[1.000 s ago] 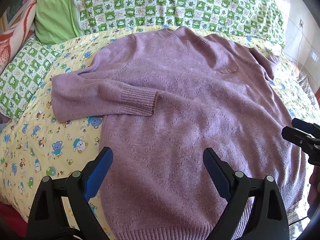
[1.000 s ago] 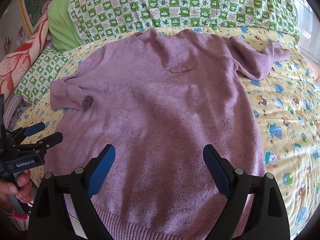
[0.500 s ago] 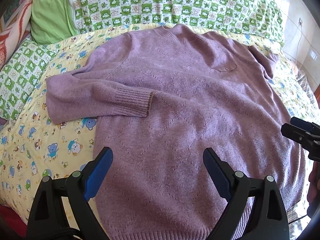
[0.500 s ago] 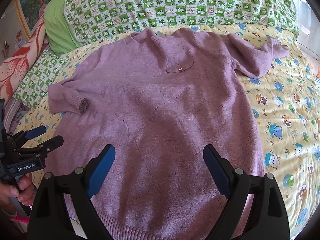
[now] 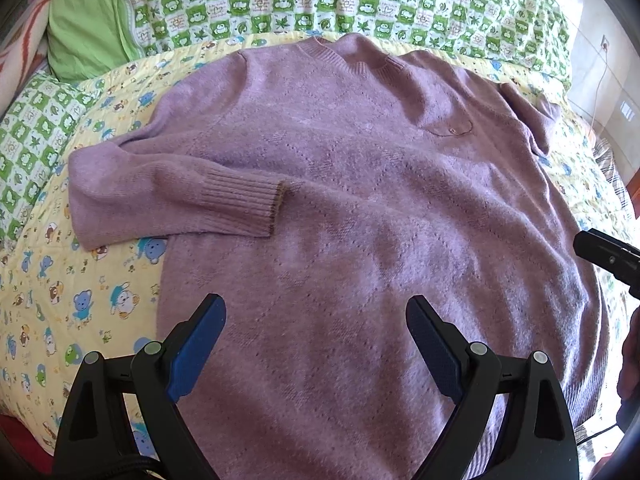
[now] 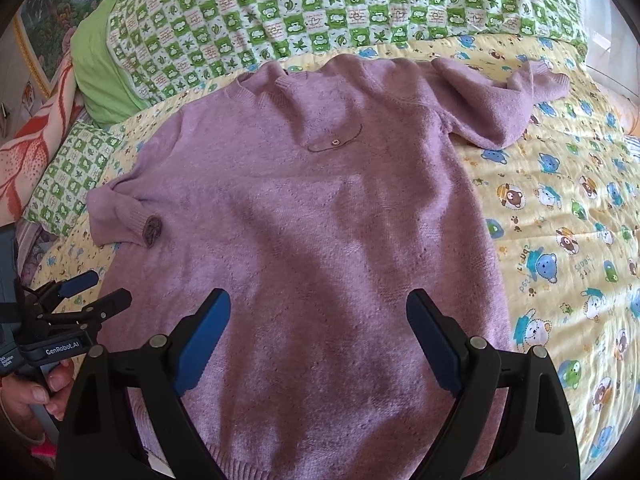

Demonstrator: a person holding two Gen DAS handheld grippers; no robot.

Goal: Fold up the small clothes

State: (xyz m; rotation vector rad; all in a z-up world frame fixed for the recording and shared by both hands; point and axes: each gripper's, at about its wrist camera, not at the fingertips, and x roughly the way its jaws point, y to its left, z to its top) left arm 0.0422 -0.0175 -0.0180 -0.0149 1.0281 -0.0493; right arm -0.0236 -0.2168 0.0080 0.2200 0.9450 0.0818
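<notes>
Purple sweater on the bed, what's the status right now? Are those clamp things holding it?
Left gripper open, empty. Right gripper open, empty. Purple sweater flat on the quilt, unfolded, one sleeve bent inward. Nothing lying on it.

- On the body of my left tongs (image 6: 86,294), seen from my right wrist, a white label reads "GenRobot.AI".
- Just below it, at the frame's edge, smaller white print is too tiny to read.
- The yellow bedsheet (image 6: 560,208) carries printed words beside the cartoon bears; I cannot make them out.
</notes>
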